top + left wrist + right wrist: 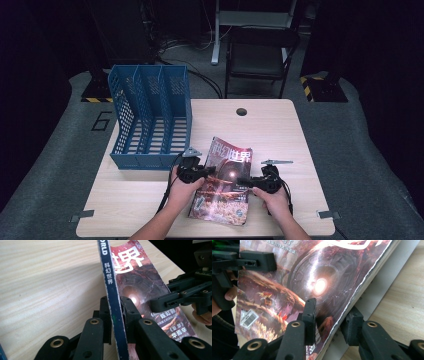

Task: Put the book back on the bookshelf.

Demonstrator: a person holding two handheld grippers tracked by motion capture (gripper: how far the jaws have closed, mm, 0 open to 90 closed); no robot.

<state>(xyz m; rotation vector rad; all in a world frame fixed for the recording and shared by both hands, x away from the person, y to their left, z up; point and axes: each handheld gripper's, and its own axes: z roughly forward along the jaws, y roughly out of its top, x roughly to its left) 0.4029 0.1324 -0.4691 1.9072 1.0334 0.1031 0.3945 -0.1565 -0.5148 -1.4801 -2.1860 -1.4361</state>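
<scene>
A science-fiction magazine (225, 185) with a dark red cover lies tilted on the wooden table (125, 200), its spine side raised. My left gripper (212, 170) is shut on the blue spine (115, 322), which stands upright between the jaws. My right gripper (241, 181) is open at the opposite long edge. One jaw rests over the cover (312, 272), the other sits under the page edge with a gap. In the left gripper view the right gripper (180, 295) reaches in over the cover. The left gripper (254, 261) appears at upper left in the right gripper view.
A blue slotted file rack (150, 117) stands on the table's back left, just behind the left gripper. A cable hole (241, 111) sits near the far edge. Beyond the table is a dark folding chair (260, 55). Bare tabletop lies to the left and right of the magazine.
</scene>
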